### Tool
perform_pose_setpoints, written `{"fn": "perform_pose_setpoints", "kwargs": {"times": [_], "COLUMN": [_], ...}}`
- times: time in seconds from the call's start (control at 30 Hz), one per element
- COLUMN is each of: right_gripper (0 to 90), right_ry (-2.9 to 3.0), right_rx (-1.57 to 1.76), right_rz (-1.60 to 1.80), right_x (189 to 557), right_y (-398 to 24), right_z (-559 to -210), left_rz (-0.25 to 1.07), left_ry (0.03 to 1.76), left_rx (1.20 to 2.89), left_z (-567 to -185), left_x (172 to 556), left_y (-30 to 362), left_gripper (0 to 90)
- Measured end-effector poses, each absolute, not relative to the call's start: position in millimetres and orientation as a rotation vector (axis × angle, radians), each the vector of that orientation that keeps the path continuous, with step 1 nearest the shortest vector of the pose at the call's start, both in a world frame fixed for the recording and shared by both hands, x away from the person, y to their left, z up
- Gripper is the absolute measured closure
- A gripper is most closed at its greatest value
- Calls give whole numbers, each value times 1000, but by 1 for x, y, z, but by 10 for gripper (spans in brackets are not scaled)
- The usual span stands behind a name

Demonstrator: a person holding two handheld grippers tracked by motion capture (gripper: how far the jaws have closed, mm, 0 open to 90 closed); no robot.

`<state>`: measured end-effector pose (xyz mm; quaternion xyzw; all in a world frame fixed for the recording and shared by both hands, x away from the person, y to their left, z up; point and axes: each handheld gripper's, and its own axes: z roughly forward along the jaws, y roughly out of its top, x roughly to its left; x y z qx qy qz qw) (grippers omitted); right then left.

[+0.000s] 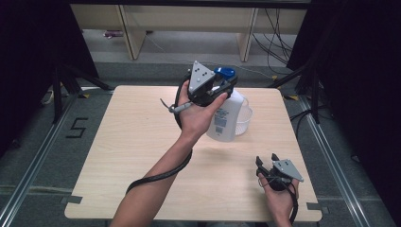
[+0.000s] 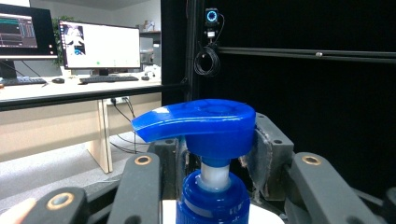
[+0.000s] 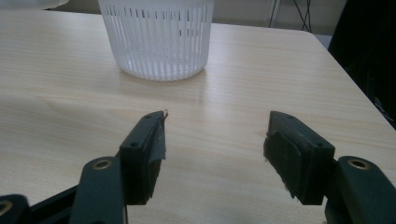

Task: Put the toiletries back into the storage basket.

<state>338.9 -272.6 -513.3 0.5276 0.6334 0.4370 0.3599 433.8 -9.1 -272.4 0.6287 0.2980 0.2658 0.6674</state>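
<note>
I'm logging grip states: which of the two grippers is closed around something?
The left gripper: its jaws clasp the pump bottle below the blue pump head. The right gripper stands open over bare table.

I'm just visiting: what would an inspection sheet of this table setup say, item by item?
Surface: pale wooden table, bare around the items.
Job's things: white pump bottle with blue pump head; white slotted basket behind it.
Clutter: nothing seen.
Grippers: left hand-held gripper closed around the bottle's pump neck; right hand-held gripper open over the table, holding nothing.
Cables: black cable trailing along the left forearm.
Surroundings: desks, monitors, dark curtains.
</note>
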Motion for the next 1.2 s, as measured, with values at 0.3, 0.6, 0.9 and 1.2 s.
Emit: {"fn": "perform_pose_setpoints", "kwargs": {"times": [0.3, 0.6, 0.9, 1.2], "right_gripper": [385, 385, 385, 385], "right_ry": [1611, 1620, 1612, 1639], "right_rx": [1365, 1342, 1372, 1370], "right_rz": [1109, 1110, 1115, 1103], "right_x": [338, 339, 338, 337], "right_y": [-273, -274, -273, -274], "right_z": [-513, -514, -513, -512], "left_rz": [596, 595, 597, 601], "left_ry": [671, 671, 676, 672], "left_rx": [1414, 1408, 1405, 1406], "left_z": [-266, -262, -255, -246], "left_x": [441, 449, 458, 468], "left_y": [-15, -19, -25, -31], "left_gripper": [598, 598, 598, 598]}}
